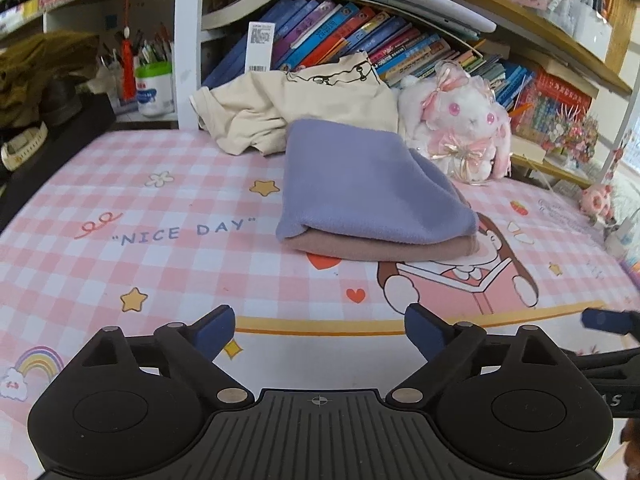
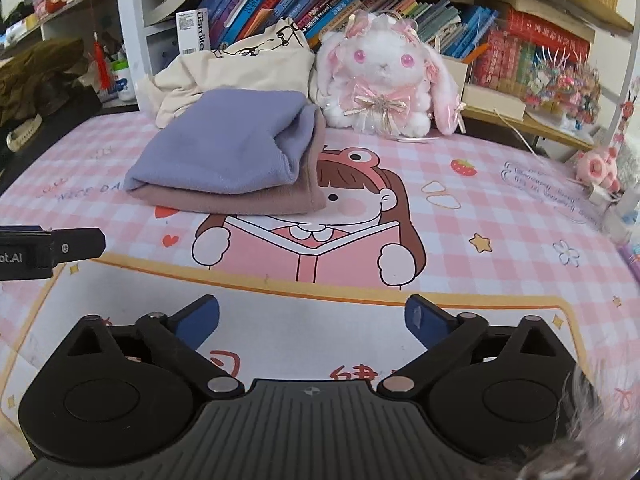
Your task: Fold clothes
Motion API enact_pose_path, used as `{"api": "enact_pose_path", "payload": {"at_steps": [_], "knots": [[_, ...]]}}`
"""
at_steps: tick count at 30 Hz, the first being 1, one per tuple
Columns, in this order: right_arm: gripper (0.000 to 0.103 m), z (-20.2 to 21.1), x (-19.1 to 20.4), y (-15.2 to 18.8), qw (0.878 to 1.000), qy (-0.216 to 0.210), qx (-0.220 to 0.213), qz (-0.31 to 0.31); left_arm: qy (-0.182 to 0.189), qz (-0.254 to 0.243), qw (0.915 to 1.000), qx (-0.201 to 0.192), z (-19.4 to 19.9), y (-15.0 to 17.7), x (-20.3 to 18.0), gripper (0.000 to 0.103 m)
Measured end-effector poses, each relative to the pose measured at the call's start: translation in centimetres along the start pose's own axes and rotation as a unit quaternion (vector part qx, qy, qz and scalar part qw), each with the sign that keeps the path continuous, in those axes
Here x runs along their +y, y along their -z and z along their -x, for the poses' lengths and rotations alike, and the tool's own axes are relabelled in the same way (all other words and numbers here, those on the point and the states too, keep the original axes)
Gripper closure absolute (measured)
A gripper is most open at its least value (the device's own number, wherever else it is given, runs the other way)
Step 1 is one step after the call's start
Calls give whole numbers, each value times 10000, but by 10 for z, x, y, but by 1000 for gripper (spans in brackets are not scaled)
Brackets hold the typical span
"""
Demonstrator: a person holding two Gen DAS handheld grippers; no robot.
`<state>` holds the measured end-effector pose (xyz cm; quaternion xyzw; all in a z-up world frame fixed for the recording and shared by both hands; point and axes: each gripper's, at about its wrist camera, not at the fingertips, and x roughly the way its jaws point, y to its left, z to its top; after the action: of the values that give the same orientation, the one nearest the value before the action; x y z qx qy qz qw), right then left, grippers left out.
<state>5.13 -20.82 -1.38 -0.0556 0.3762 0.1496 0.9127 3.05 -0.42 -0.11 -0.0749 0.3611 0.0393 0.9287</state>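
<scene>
A folded lavender cloth lies on top of a folded dusty-pink cloth on the pink checked mat. Behind the stack sits a crumpled cream shirt with a tag. My left gripper hovers open over the mat's near part, well short of the stack, with nothing between its blue pads. My right gripper is open too and holds nothing; the stack lies ahead to its left. One fingertip of the right gripper shows at the left wrist view's right edge.
A white and pink plush rabbit stands right of the clothes. Shelves of books rise behind. A cup of pens and an olive garment are at far left. Small pink toys sit at the right edge.
</scene>
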Motion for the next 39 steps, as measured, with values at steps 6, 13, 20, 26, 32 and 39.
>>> {"api": "enact_pose_path", "payload": {"at_steps": [6,13,20,26,32,39], "knots": [[0,1,-3,2,10000,74,13,-60,-77,-121,9999,27,1,5,-7,6],[0,3,-3,6,9999,119,42,-46,-154,-158,9997,57,5,7,-9,2],[0,7,-2,8,9999,131,31,-23,-103,-187,9997,75,8,10,-12,2],[0,8,-4,10,9998,149,55,-81,-92,-218,9996,121,8,11,-14,1],[0,8,-5,10,9998,144,73,-106,-62,-204,9996,163,8,12,-15,0],[0,6,-6,10,9998,116,104,-115,-133,-163,9996,202,7,13,-14,0]]}}
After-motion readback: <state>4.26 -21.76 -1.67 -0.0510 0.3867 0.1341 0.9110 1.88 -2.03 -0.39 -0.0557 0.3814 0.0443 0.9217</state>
